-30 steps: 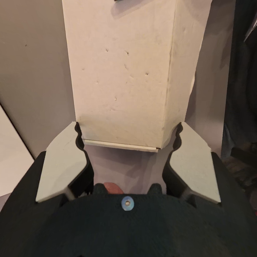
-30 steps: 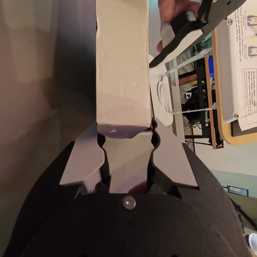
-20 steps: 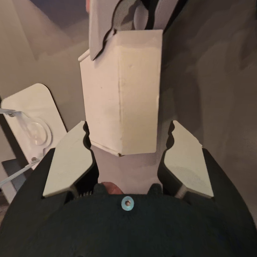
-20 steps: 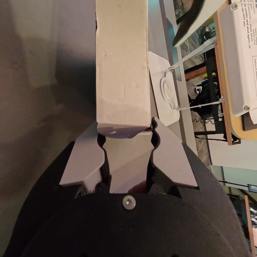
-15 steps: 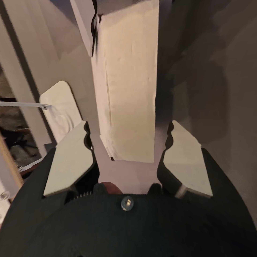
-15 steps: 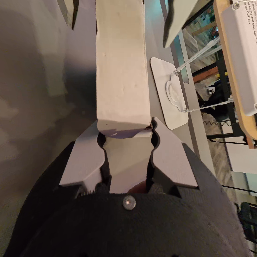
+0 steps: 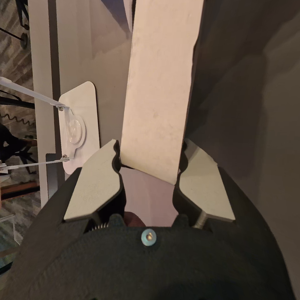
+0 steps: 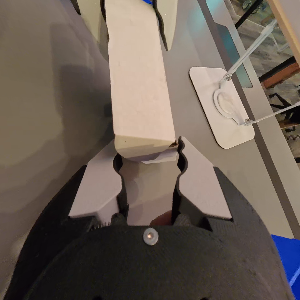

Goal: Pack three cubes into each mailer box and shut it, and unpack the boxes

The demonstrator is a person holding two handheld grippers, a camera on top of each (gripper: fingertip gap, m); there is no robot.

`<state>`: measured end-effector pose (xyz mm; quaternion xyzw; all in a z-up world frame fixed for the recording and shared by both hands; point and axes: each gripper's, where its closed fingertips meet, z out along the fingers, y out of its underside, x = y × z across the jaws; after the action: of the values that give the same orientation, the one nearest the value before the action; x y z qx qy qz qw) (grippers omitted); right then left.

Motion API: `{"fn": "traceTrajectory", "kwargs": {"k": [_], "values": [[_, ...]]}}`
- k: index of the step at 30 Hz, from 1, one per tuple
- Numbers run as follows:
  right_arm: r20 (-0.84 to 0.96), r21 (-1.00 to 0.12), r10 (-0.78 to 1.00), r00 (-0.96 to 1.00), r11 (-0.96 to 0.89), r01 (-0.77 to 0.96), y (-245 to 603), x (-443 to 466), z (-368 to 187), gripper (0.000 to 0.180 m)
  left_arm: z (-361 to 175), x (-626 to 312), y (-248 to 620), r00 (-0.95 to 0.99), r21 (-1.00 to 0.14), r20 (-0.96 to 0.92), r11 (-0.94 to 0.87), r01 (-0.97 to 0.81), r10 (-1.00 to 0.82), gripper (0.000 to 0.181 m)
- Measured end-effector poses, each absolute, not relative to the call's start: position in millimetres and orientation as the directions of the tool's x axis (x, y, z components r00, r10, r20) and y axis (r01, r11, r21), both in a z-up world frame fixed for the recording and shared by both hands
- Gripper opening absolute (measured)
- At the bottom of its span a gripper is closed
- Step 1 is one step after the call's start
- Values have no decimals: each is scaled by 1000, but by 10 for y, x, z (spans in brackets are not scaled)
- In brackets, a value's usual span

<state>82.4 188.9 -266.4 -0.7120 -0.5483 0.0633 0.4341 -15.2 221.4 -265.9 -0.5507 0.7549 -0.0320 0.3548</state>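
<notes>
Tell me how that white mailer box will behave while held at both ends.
The white mailer box looks like thin card with small dents, so it probably gives under a hard squeeze. It spans between the right tongs and left tongs without sagging, so likely light and stiff enough. Its matte faces should grip fairly well.

Lab or workshop, grey worktable (image 8: 211, 48), white base plate (image 8: 209, 90) with clear bracket, patterned carpet (image 7: 9, 53)
</notes>
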Motion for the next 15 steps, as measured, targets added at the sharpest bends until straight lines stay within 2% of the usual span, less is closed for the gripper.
{"fn": "traceTrajectory", "kwargs": {"k": [4,9,15], "values": [[374,-702,841,390,-18,712,1798,851,-2517,69,-2650,-151,2160,-136,-472,-452,366,-802,-882,70],[342,-743,875,342,29,669,1610,855,-2183,57,-2659,-222,2128,-191,-449,-357,347,-823,-914,70],[392,-672,897,203,129,729,1515,865,-2161,40,-2659,-258,2117,-239,-444,-263,337,-830,-935,70]]}}
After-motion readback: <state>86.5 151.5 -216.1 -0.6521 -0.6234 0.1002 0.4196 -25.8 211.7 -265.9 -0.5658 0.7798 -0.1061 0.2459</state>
